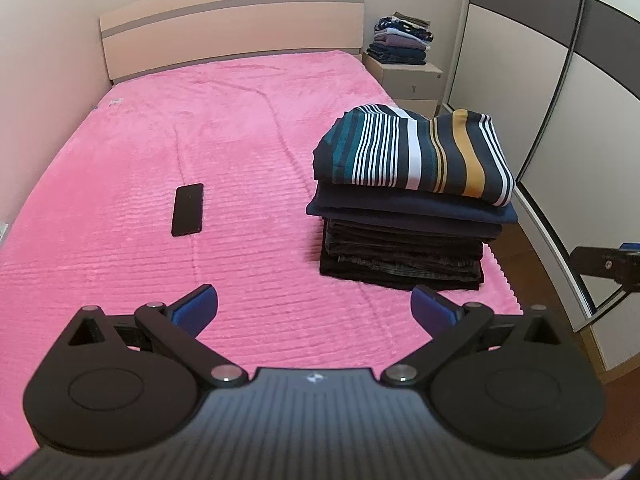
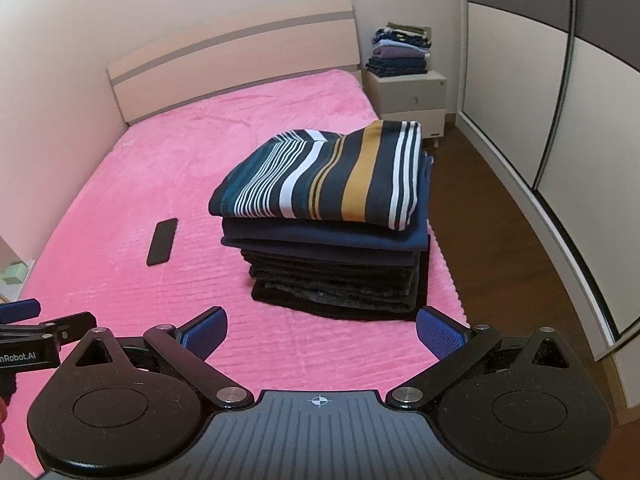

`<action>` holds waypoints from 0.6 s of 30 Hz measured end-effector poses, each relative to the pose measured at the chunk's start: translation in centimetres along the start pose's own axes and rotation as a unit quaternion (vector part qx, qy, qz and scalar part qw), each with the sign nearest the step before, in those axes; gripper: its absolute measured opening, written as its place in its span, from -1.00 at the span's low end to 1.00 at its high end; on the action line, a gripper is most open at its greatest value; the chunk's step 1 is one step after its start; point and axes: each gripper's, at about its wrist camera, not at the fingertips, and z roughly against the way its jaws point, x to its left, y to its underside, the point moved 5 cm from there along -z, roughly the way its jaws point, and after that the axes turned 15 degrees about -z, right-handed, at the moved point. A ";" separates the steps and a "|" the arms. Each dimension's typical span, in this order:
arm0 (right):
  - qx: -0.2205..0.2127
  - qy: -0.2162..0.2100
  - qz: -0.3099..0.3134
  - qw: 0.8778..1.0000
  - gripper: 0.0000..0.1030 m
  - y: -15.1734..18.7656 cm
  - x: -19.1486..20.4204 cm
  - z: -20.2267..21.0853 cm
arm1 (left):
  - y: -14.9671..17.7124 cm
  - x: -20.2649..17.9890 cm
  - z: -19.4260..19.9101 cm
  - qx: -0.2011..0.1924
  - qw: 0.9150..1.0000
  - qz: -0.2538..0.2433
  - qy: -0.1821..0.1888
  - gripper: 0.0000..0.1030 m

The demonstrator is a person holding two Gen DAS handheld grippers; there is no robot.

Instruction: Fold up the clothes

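— Pink bed (image 1: 140, 152) ahead of us; the stack (image 2: 336, 240) sits folded just beyond the right fingers (image 2: 436, 338), striped top (image 2: 320, 176) uppermost.
— Both our grippers, left (image 1: 314, 310) and right (image 2: 320, 334), are spread wide, holding nothing. Folding looks finished here; next we need a fresh garment, and none shows.

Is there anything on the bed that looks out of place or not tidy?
One thing: a black phone lies alone on the pink bedspread, left of the clothes stack; it is not laundry. The striped top sits slightly skewed on the stack. Both claws, left and right, are open and empty.
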 end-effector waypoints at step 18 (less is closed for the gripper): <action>-0.006 -0.007 -0.011 1.000 1.00 -1.8 -1.2 -0.1 | -2.1 -2.2 -0.9 -0.009 1.000 -0.029 0.004 0.97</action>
